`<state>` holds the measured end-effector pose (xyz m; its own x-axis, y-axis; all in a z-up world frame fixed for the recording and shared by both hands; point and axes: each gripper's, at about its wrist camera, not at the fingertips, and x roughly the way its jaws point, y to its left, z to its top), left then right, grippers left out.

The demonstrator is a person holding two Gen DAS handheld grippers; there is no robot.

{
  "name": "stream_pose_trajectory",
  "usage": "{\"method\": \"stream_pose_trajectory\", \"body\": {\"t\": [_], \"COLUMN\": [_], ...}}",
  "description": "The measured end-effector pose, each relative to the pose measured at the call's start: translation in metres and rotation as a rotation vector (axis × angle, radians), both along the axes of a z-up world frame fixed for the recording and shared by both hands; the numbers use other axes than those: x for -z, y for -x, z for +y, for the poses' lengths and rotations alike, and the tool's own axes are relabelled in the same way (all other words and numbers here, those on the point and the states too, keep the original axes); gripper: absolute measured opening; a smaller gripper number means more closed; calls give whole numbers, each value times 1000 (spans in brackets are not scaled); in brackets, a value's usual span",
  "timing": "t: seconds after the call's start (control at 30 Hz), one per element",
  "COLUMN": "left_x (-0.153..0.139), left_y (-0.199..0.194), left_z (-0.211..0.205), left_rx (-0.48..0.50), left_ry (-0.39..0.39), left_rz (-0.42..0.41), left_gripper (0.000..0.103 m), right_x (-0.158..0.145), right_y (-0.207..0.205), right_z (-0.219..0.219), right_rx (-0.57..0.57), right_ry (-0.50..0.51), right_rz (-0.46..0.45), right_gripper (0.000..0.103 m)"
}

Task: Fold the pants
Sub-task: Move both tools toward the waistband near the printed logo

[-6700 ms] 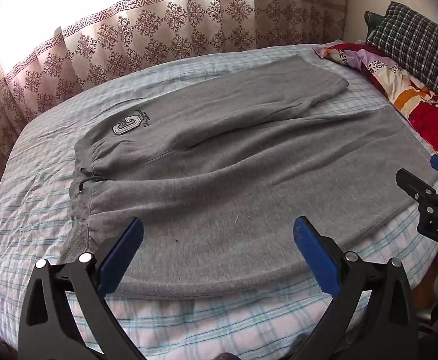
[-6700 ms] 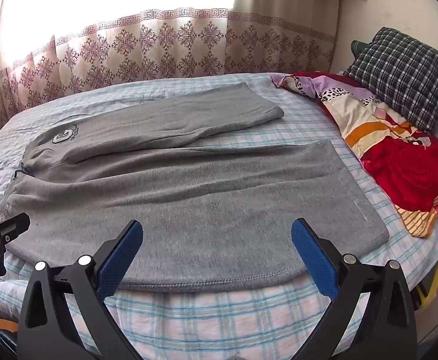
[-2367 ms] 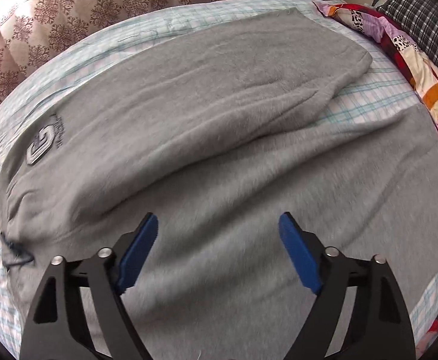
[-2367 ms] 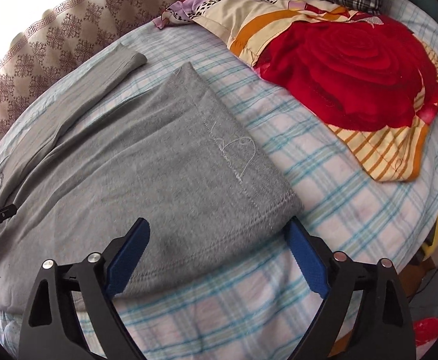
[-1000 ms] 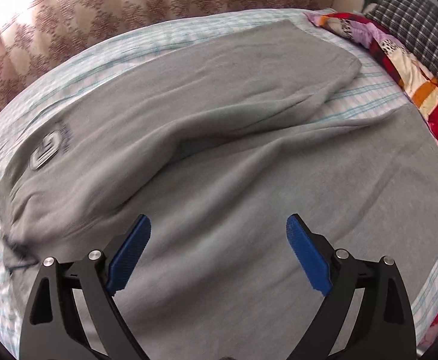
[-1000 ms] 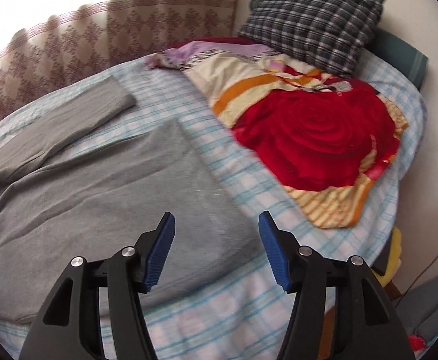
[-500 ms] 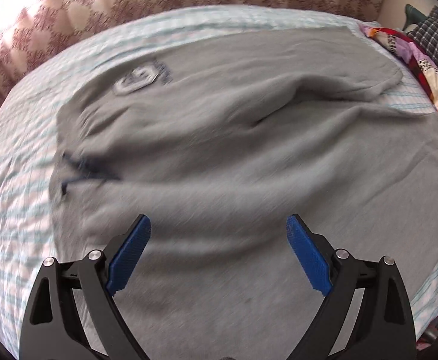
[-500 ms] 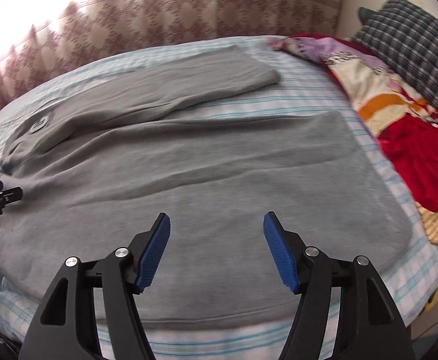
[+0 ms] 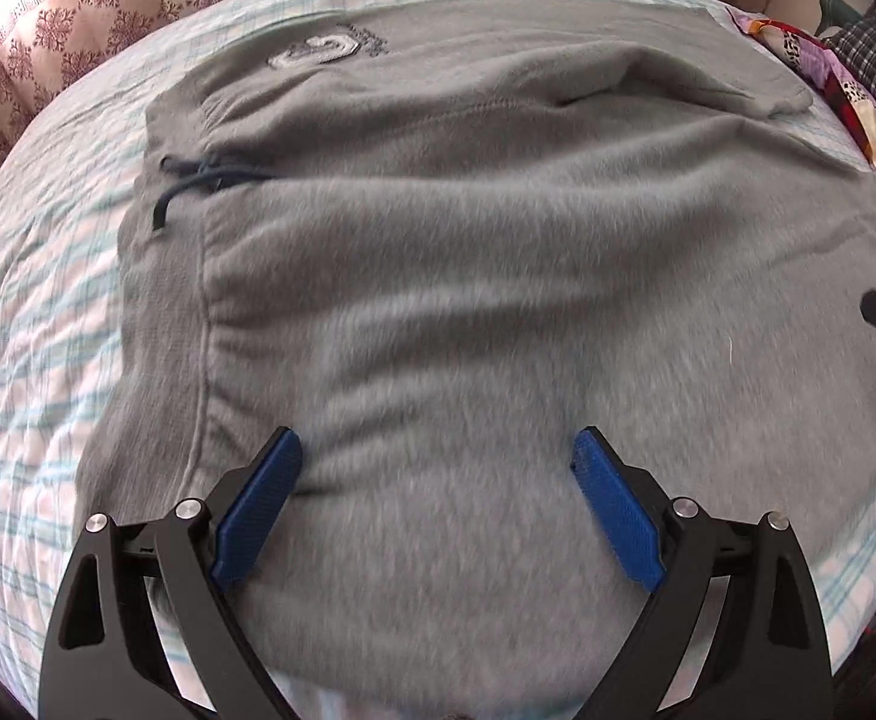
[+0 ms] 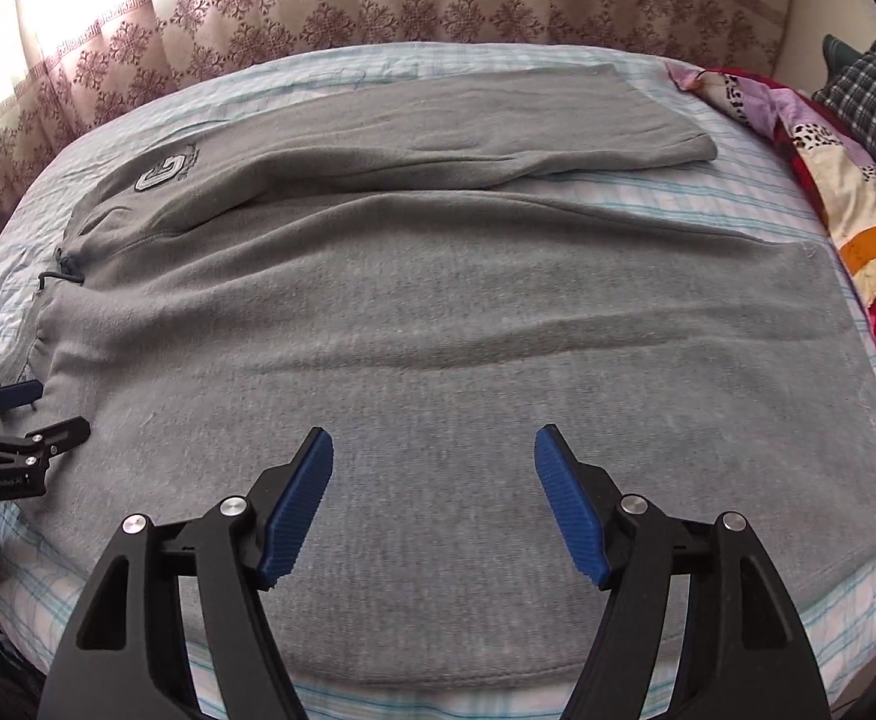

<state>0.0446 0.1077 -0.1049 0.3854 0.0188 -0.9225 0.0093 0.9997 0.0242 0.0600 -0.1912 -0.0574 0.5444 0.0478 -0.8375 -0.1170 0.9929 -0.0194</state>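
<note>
Approach step: left gripper (image 9: 435, 480) gaped empty, right gripper (image 10: 434, 477) still opening, empty, over grey sweatpants (image 10: 438, 324) flat on bed (image 10: 12, 276); next likely needs the near edge pinched.

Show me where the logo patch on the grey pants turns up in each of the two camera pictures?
Left wrist view: the logo patch sits at the top, left of centre, near the far edge of the pants.
Right wrist view: the logo patch lies upper left.
Shared landmark: the dark drawstring, nearer the camera than the patch.
</note>
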Motion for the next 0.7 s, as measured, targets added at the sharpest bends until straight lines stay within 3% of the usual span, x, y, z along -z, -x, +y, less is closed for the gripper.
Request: {"method": "stream_pose_trajectory", "body": {"t": [0.37, 0.57, 0.7], "left_x": [-3, -15, -34], "left_y": [28, 17, 0], "left_z": [1, 7, 18], "left_rx": [-3, -11, -24], "left_ry": [16, 51, 48], "left_rz": [13, -7, -68], "left_gripper": [93, 93, 93], "right_x": [-2, -4, -3], "right_y": [-18, -26, -30], "right_z": [33, 51, 56], "right_rx": [-59, -94, -96], "right_ry": [-46, -53, -57], "right_rz": [7, 7, 10], "right_gripper": [71, 72, 72]}}
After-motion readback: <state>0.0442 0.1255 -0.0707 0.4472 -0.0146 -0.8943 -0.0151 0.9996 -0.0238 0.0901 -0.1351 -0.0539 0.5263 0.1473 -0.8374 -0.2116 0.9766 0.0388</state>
